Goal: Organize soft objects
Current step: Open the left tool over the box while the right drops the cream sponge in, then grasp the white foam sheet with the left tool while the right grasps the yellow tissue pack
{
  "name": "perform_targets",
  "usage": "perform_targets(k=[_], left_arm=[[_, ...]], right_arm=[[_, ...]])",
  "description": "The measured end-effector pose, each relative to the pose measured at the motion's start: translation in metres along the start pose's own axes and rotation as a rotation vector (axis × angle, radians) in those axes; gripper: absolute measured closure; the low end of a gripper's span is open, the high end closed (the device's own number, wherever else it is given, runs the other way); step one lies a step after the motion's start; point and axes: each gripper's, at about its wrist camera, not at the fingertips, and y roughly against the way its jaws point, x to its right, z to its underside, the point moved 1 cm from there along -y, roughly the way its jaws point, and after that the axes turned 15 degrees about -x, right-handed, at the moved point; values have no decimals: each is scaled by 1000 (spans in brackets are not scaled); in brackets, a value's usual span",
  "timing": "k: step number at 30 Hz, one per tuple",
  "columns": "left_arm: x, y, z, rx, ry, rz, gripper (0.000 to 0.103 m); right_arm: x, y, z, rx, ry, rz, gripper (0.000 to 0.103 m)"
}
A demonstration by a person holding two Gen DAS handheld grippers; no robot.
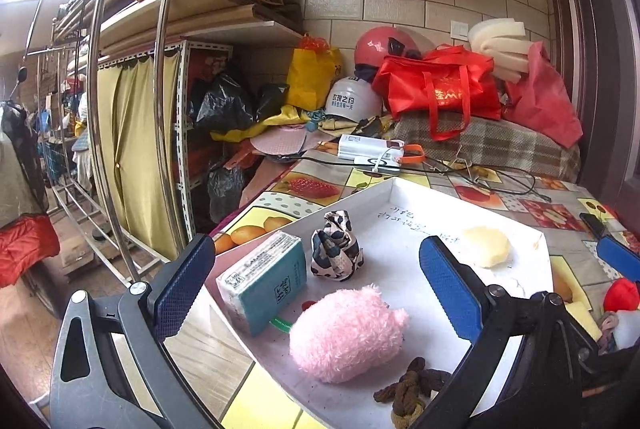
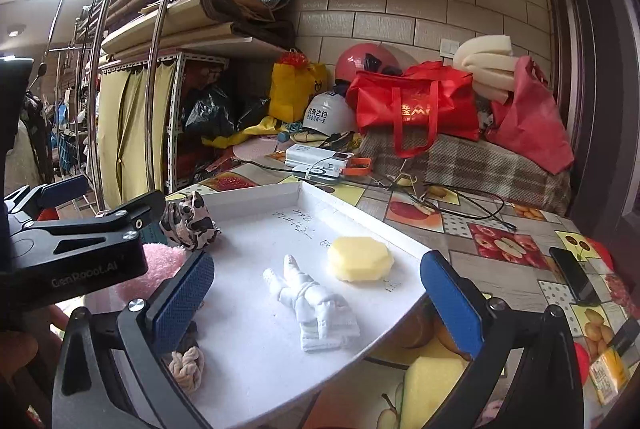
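A white tray [image 1: 400, 189] lies on the fruit-print table. In it are a pink plush toy [image 1: 346, 333], a teal tissue pack [image 1: 266, 279], a leopard-print cloth knot [image 1: 336, 247], a pale yellow sponge [image 1: 486, 247] and a brown rope knot [image 1: 412, 387]. My left gripper [image 1: 316, 289] is open above the plush toy. In the right wrist view the tray [image 2: 256, 369] also holds a white astronaut figure [image 2: 316, 305], the yellow sponge [image 2: 360, 259] and a light rope knot [image 2: 186, 361]. My right gripper [image 2: 316, 301] is open over the figure.
A yellow sponge block [image 2: 430, 385] lies on the table beside the tray. A black phone [image 2: 574, 275] lies at the right. Power banks [image 2: 320, 157] and cables lie behind the tray. Red bags [image 2: 416, 105], helmets and a metal rack [image 1: 132, 109] stand beyond.
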Motion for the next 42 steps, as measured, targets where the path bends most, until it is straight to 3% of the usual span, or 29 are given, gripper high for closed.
perform_targets(k=[8,14,17,23,27,31,35,42], left_arm=[[23,24,16,13,-68,12,0],[50,39,29,-18,-120,107,0],[75,46,35,-41,-174,175,0],[136,60,49,-73,-347,345,0],[179,65,57,-107,-481,460,0],[221,61,63,-170,-593,539,0],[254,57,72,-237,-657,572,0],[289,54,81,-319,-678,587,0]], right_arm=[[11,38,28,18,-13,-45,0],[52,55,48,-3,-77,-48,0],[89,64,59,-6,-145,-4,0],[185,89,90,-22,-261,167,0],[251,97,109,-99,-317,210,0],[287,83,123,-237,-317,149,0],[298,66,130,-338,-357,64,0],[300,35,128,-457,-344,49,3]])
